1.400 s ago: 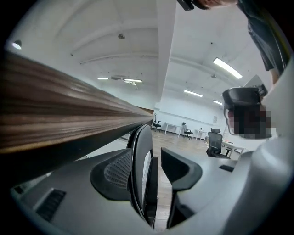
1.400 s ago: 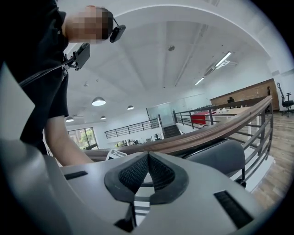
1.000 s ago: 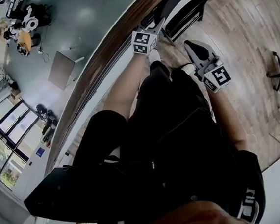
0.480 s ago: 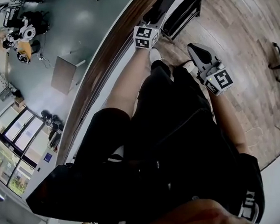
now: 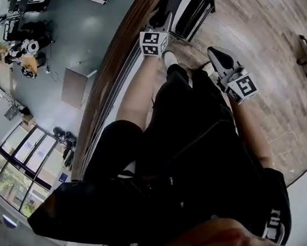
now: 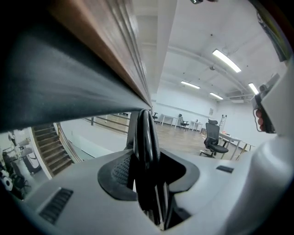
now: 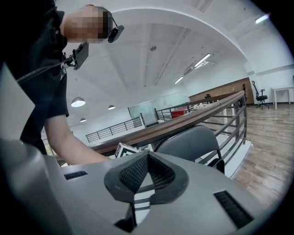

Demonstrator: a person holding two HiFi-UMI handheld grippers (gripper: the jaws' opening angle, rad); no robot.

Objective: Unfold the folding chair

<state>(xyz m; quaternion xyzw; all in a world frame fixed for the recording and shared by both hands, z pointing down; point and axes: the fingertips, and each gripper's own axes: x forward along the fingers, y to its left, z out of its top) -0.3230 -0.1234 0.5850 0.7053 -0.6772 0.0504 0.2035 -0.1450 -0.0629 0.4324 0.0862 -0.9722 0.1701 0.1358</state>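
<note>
Head view, looking steeply down the person's dark clothing to a wood floor. At twelve o'clock the left gripper (image 5: 161,23) reached to the folding chair (image 7: 187,143), which stood folded flat against a wooden handrail (image 5: 115,69) that ran from twelve o'clock down to eight o'clock.

The left gripper's jaws had just been closing, and in the left gripper view a black tube of the chair's frame (image 6: 146,137) stood upright between them, filling the gap, the ribbed pads (image 6: 120,170) pressed against it. That probably meant the first hold on the chair was made, with the unfolding itself not yet begun.

The right gripper (image 5: 216,57) hung at about one o'clock, apart from the chair, its jaws together with nothing between them. Its own view showed the chair's dark grey padded panel ahead, at one o'clock.

No brand or label could be read. Each gripper carried a cube with black-and-white square markers (image 5: 154,43). White lettering (image 5: 273,220) on the clothing at five o'clock was cut off and unreadable
</note>
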